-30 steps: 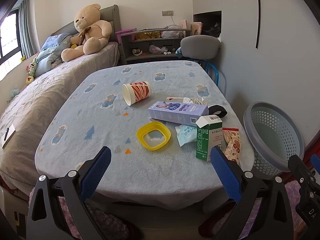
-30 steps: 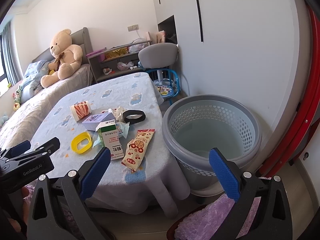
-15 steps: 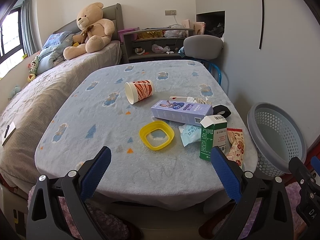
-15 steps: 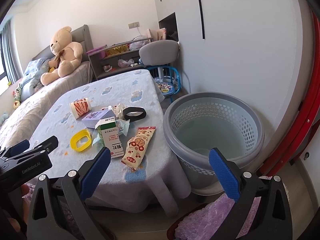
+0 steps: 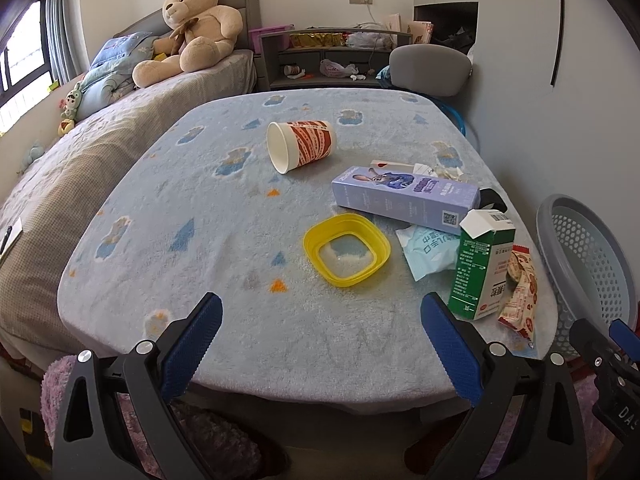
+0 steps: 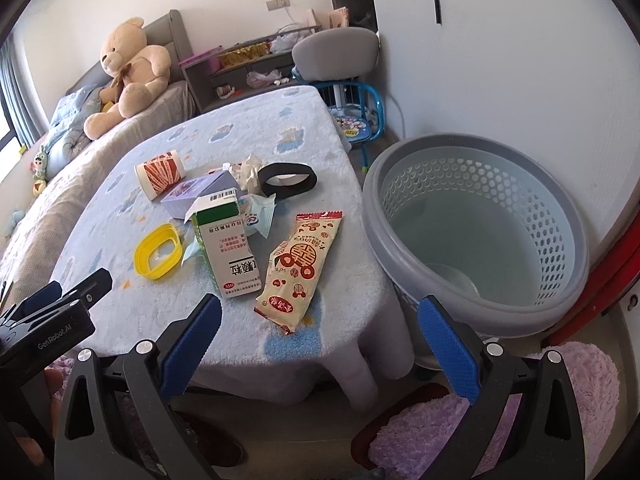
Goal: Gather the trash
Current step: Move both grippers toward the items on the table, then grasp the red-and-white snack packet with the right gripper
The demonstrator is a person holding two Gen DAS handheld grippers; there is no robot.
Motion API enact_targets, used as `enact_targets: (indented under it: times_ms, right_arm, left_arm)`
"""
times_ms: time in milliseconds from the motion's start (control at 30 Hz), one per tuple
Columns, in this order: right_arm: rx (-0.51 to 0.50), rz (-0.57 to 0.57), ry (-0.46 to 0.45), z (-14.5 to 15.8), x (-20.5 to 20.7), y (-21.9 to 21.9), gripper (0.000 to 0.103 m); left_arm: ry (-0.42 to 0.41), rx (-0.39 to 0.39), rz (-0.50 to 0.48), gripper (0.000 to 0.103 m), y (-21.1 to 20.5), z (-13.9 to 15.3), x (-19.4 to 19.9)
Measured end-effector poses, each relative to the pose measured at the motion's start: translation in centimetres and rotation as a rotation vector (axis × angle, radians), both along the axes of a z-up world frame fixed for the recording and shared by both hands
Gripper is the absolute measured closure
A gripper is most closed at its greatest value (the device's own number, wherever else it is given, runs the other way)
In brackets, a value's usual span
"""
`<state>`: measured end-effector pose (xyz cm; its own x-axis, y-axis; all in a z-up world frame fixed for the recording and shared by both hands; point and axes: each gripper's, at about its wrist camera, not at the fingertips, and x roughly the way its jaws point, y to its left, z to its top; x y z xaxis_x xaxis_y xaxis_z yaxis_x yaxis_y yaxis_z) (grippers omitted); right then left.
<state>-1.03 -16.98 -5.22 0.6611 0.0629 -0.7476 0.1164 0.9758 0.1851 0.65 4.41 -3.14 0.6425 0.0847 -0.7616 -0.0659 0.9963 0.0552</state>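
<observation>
Trash lies on the blue blanket-covered table (image 5: 224,240): a tipped paper cup (image 5: 301,145), a purple carton (image 5: 404,196), a yellow lid (image 5: 346,249), a pale blue wrapper (image 5: 431,249), an upright green box (image 5: 480,264) and a snack packet (image 6: 302,266). Farther back are a black ring (image 6: 287,180) and crumpled tissue (image 6: 249,170). A grey mesh basket (image 6: 476,232) stands on the floor right of the table. My left gripper (image 5: 320,344) is open at the table's near edge, holding nothing. My right gripper (image 6: 318,344) is open too, below the snack packet and beside the basket.
A bed (image 5: 60,168) with a teddy bear (image 5: 192,28) runs along the table's left side. A grey chair (image 5: 430,70) and a shelf (image 5: 328,52) stand behind the table. Purple slippers (image 6: 520,392) lie on the floor near the basket. A red frame (image 6: 616,264) borders the right.
Both grippers have moved forward toward the table, so the trash and basket appear larger and closer. Both stay open. No object has moved.
</observation>
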Motion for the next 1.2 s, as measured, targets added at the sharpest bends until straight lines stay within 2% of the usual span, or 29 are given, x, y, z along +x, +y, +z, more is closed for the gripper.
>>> enact_targets:
  times_ms: [433, 700, 800, 867, 900, 1000, 1033, 1200]
  right_arm:
    - [-0.005, -0.024, 0.107, -3.4, 5.4, 0.6, 0.008]
    - [-0.044, -0.024, 0.141, -4.5, 6.8, 1.2, 0.019]
    - [-0.048, -0.018, 0.158, -5.0, 7.2, 1.4, 0.026]
    - [-0.042, -0.013, 0.17, -5.3, 7.3, 1.4, 0.037]
    - [-0.048, -0.015, 0.169, -5.3, 7.3, 1.4, 0.038]
    - [-0.032, -0.003, 0.159, -5.1, 7.1, 1.3, 0.055]
    - [-0.031, 0.001, 0.159, -5.1, 7.1, 1.3, 0.065]
    - [-0.014, 0.027, 0.134, -4.5, 6.4, 1.3, 0.066]
  left_arm:
    - [0.036, -0.015, 0.018, 0.008, 2.0, -2.4, 2.5]
    - [0.045, -0.028, 0.018, 0.008, 2.2, -3.1, 3.3]
    - [0.047, -0.03, 0.018, 0.008, 2.2, -3.3, 3.4]
    - [0.05, -0.035, 0.017, 0.008, 2.3, -3.4, 3.5]
    - [0.053, -0.039, 0.015, 0.008, 2.3, -3.4, 3.5]
    - [0.065, -0.048, 0.01, 0.008, 2.3, -3.6, 3.6]
    - [0.07, -0.05, 0.01, 0.008, 2.3, -3.7, 3.7]
    - [0.088, -0.06, 0.008, 0.008, 2.4, -3.9, 3.7]
